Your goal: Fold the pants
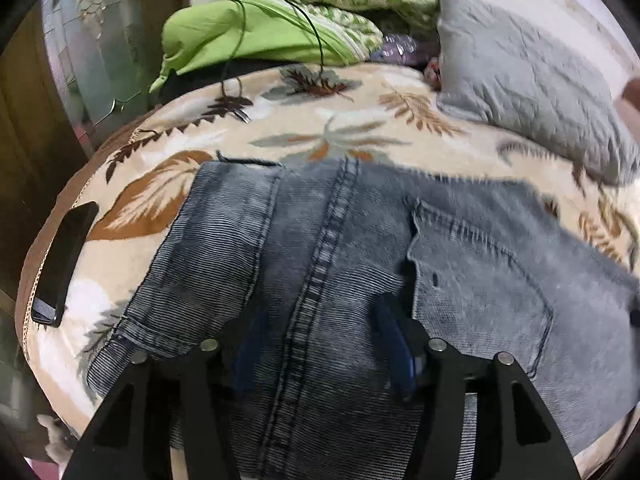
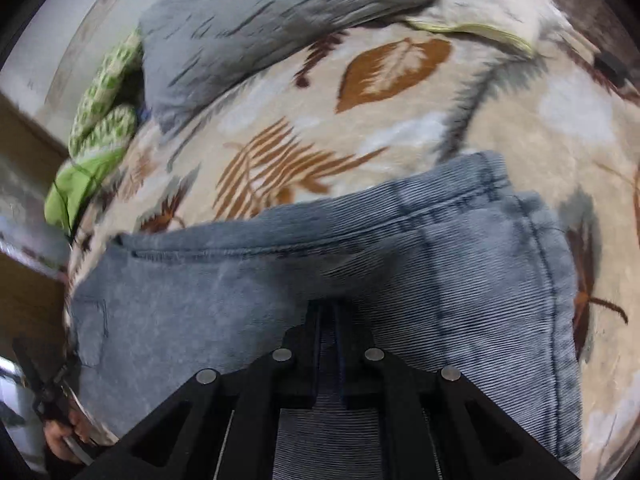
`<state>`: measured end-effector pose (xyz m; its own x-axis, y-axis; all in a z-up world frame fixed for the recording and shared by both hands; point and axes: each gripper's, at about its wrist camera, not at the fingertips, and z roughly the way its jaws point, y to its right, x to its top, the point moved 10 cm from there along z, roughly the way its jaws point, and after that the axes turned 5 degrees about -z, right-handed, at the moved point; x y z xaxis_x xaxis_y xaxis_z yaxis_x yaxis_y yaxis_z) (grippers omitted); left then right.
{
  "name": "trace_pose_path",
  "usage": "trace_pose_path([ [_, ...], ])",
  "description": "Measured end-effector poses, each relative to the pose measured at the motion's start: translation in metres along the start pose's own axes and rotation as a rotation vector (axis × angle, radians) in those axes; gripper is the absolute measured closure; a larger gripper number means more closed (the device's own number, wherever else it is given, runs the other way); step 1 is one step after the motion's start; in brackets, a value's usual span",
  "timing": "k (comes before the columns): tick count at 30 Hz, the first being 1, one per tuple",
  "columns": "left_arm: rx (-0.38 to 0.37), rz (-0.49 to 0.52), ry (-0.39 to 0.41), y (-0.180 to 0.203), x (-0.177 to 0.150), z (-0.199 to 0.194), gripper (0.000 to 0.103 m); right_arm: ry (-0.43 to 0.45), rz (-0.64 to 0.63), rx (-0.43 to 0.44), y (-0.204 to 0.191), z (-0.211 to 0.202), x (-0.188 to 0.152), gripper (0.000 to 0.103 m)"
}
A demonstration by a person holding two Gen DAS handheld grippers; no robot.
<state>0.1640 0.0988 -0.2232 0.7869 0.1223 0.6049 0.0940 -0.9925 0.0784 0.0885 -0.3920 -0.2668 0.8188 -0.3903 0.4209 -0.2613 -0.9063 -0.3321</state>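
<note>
Blue-grey denim pants (image 1: 340, 248) lie on a leaf-patterned blanket (image 1: 320, 128), back pocket (image 1: 480, 280) up. My left gripper (image 1: 320, 340) hovers over the centre seam with its jaws wide apart and blue fingers (image 1: 394, 344) showing. In the right wrist view the pants (image 2: 280, 280) lie folded over, a stitched hem edge running across. My right gripper (image 2: 328, 320) has its jaws close together with denim pinched between them.
A black phone (image 1: 60, 264) lies at the blanket's left edge. A grey pillow (image 1: 540, 92) and green bedding (image 1: 260, 36) with a black cable (image 1: 316, 36) sit at the back. The other hand and its gripper (image 2: 56, 400) show low left in the right wrist view.
</note>
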Motion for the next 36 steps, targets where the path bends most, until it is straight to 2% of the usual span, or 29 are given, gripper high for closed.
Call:
trace_pose_path([
  [2, -0.008, -0.009, 0.007, -0.001, 0.0, -0.004, 0.044, 0.049, 0.014, -0.024, 0.01, -0.013, 0.005, 0.094],
  [4, -0.052, -0.022, 0.02, 0.004, 0.0, -0.011, 0.044, 0.134, 0.034, 0.034, 0.01, -0.036, 0.014, 0.094],
  [7, -0.053, 0.011, 0.097, 0.016, 0.002, -0.03, 0.042, 0.385, -0.01, 0.047, 0.002, -0.097, 0.027, 0.094],
  [10, -0.077, 0.031, 0.141, 0.034, -0.003, -0.05, 0.025, 0.646, -0.061, 0.042, -0.012, -0.161, 0.027, 0.093],
  [11, -0.092, 0.039, 0.154, 0.044, -0.006, -0.058, 0.02, 0.731, -0.071, 0.035, -0.017, -0.181, 0.024, 0.085],
  [13, -0.101, 0.069, 0.188, 0.059, -0.012, -0.072, 0.019, 0.826, -0.073, 0.033, -0.023, -0.203, 0.017, 0.033],
  [14, -0.098, 0.092, 0.208, 0.067, -0.015, -0.078, 0.019, 0.85, -0.057, 0.031, -0.022, -0.211, 0.012, 0.001],
  [15, -0.088, 0.118, 0.226, 0.076, -0.018, -0.085, 0.017, 0.891, -0.028, 0.033, -0.021, -0.216, 0.009, 0.0],
  [17, -0.051, 0.169, 0.266, 0.09, -0.023, -0.099, 0.014, 0.911, 0.01, 0.073, -0.019, -0.221, 0.006, 0.0],
  [20, 0.006, 0.256, 0.347, 0.112, -0.028, -0.12, 0.004, 0.855, 0.082, 0.124, -0.004, -0.219, 0.002, 0.0],
  [22, 0.004, 0.296, 0.385, 0.124, -0.032, -0.134, 0.004, 0.844, 0.116, 0.15, 0.002, -0.22, -0.004, 0.0],
  [24, -0.01, 0.322, 0.397, 0.136, -0.035, -0.143, 0.004, 0.862, 0.108, 0.14, 0.003, -0.227, -0.011, 0.0],
  [29, -0.046, 0.341, 0.395, 0.156, -0.04, -0.157, 0.004, 1.048, -0.031, 0.058, -0.019, -0.28, -0.04, 0.0],
  [32, -0.064, 0.341, 0.396, 0.166, -0.041, -0.163, 0.003, 1.139, -0.087, 0.048, -0.03, -0.3, -0.055, 0.0],
  [34, -0.079, 0.34, 0.395, 0.174, -0.041, -0.168, 0.003, 1.091, -0.091, -0.034, -0.025, -0.294, -0.06, 0.0],
  [35, -0.085, 0.34, 0.395, 0.176, -0.041, -0.169, 0.003, 1.021, -0.068, -0.022, -0.019, -0.282, -0.058, 0.0],
  [36, -0.089, 0.343, 0.401, 0.18, -0.041, -0.172, 0.003, 0.956, -0.026, 0.037, -0.013, -0.269, -0.058, 0.0],
])
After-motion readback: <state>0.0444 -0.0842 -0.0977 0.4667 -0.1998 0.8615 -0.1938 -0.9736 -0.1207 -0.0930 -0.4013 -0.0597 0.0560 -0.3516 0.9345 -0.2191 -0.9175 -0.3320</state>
